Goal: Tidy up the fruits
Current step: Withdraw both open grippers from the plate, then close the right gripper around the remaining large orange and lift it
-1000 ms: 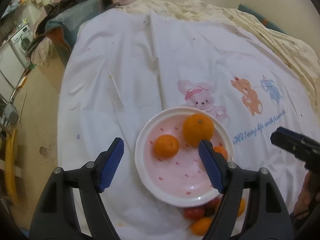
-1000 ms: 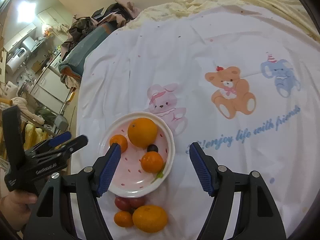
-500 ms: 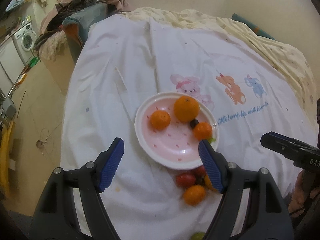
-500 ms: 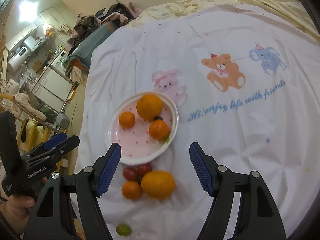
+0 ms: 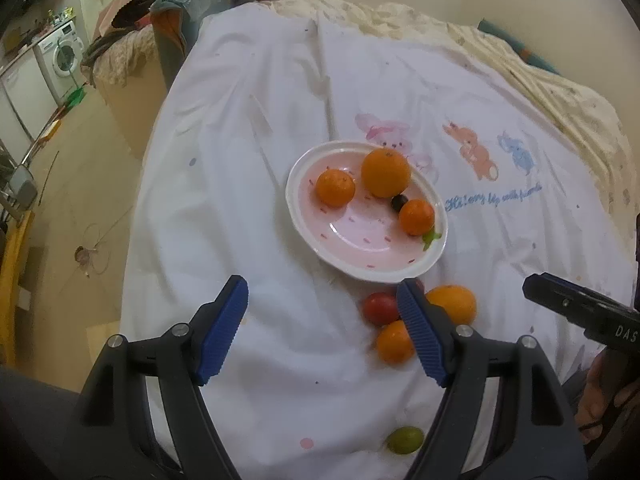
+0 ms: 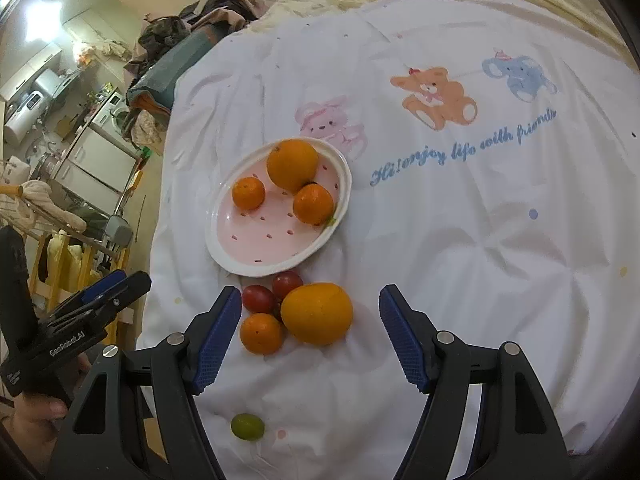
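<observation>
Right wrist view: right hand-held gripper [image 6: 310,336] – jaws apart, nothing between the pads; it hangs over the loose fruit, likely lining up a pick.
Left hand-held gripper [image 5: 322,330]: jaws apart, empty, over bare sheet beside the loose pile.
Nearest fruit: one green grape [image 6: 247,426], alone on the sheet, apart from the rest – probably rolled loose.
Loose pile: one large orange [image 6: 317,313], one small mandarin [image 6: 262,333], two clearly visible red tomatoes [image 6: 258,297], a third partly hidden; all touching, just outside the plate's near rim, apparently waiting to be sorted.
Plate [image 6: 240,256]: one pink-and-white dish on the sheet, tilted slightly by the soft bedding.
Fruit on plate: one big orange [image 6: 292,165], two mandarins [image 6: 248,193], one dark grape [image 5: 399,201] wedged between orange and mandarin; a green leaf at the rim.
Surface: a bed under a white cartoon-print sheet [image 6: 480,200], not a counter.
Far: laundry pile [image 6: 176,44], one washing machine [image 5: 64,50].
</observation>
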Demonstrator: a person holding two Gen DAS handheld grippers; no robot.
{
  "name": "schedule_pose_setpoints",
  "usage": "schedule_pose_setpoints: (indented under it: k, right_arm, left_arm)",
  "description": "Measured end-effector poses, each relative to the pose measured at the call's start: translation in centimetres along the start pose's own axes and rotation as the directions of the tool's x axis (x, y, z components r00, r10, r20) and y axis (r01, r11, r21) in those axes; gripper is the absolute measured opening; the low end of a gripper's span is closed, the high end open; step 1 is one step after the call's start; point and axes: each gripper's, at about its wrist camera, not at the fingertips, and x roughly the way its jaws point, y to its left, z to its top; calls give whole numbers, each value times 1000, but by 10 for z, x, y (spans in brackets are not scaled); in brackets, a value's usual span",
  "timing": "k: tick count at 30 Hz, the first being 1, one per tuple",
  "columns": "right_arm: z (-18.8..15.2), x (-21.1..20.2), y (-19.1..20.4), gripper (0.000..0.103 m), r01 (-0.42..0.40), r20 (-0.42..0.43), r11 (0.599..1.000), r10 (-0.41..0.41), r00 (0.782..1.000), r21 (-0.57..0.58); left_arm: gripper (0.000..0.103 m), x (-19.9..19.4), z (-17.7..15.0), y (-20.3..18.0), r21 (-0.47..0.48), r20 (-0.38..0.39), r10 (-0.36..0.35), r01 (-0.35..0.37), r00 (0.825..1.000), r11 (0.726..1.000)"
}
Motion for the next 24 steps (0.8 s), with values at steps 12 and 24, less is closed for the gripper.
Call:
schedule_pose_setpoints:
  k: [12, 24]
  right_arm:
    - [-4, 37, -15, 74, -17, -120, 993, 31, 992, 118]
    - [-7, 99, -10, 74, -12, -281, 992, 48, 959, 128]
  left_arm:
    - [74, 19, 1, 14, -94, -72, 6, -13, 997, 996]
    - [74, 23, 2, 13, -112, -95, -9, -1, 995, 994]
